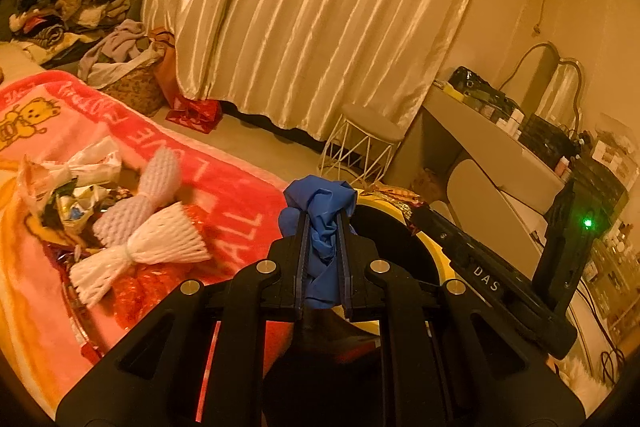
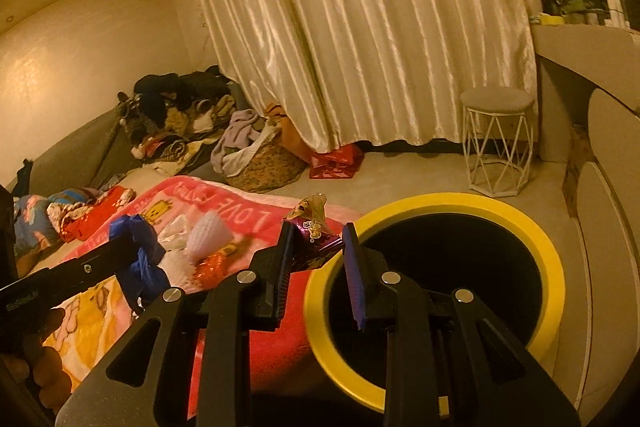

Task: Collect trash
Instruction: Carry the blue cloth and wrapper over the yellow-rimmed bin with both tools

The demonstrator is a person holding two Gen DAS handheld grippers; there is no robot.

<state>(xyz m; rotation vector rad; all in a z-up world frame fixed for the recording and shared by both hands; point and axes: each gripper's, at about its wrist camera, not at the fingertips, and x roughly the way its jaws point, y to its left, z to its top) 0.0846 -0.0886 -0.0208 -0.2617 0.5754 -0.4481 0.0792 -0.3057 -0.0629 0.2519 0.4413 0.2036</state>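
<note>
Left gripper (image 1: pixel 323 227) clamped on a crumpled blue wad (image 1: pixel 320 211), raised just short of the bin (image 2: pixel 532 231) with its yellow rim. Right gripper (image 2: pixel 318 251) with jaws apart, a purple wrapper (image 2: pixel 314 235) between them; contact with the pads too unclear to call. Wrapper hanging right at the bin's near-left rim, not yet over the dark opening.

Best handling, as a judgement: carry each piece fully past the yellow rim and over the black middle before letting go, since light foil and film can catch on the rim and slide back onto the blanket (image 1: pixel 240 187). One hand at a time, to avoid crossing tools over the opening.

Further out, near the blanket's left edge: a heap of leftover trash, with two white foam nets (image 1: pixel 160 239), crumpled packets (image 1: pixel 76 183) and red foil (image 1: pixel 148 287). Still to be collected, so task only partly done.

Beyond, on the floor: a wire stool (image 2: pixel 498 143), a laundry basket (image 2: pixel 264 163), long cream curtains (image 2: pixel 360 27).
</note>
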